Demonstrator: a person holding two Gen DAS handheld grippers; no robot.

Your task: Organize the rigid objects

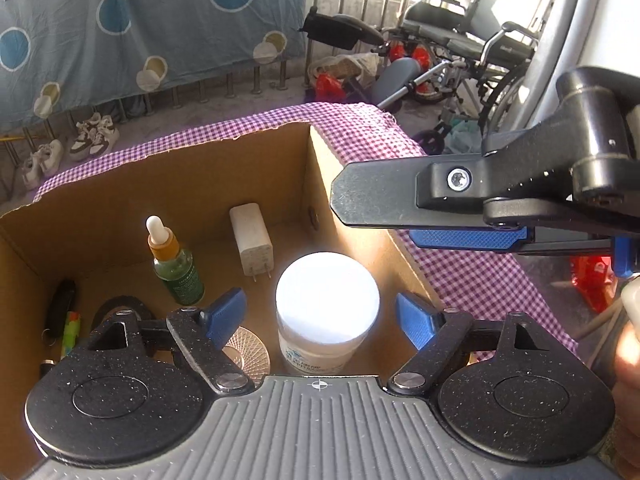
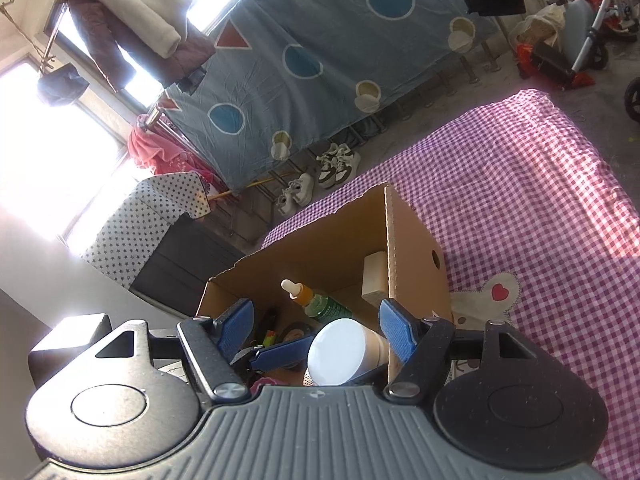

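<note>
An open cardboard box (image 1: 352,184) stands on the checked cloth. In it are a white-lidded jar (image 1: 327,304), a green dropper bottle (image 1: 174,264), a white charger (image 1: 252,242), a clear glass dish (image 1: 246,350), a black tape roll (image 1: 120,306) and small items at the left. My left gripper (image 1: 320,320) is open, its pads either side of the jar and apart from it. My right gripper (image 2: 316,334) is open above the box's right wall (image 2: 408,240), over the jar (image 2: 338,350); it also shows in the left wrist view (image 1: 440,208).
The purple checked cloth (image 2: 520,200) spreads right of the box, with an appliqué patch (image 2: 488,296). Beyond are a hanging blue sheet (image 1: 120,20), shoes (image 1: 92,140) on the floor and a wheelchair (image 1: 460,40).
</note>
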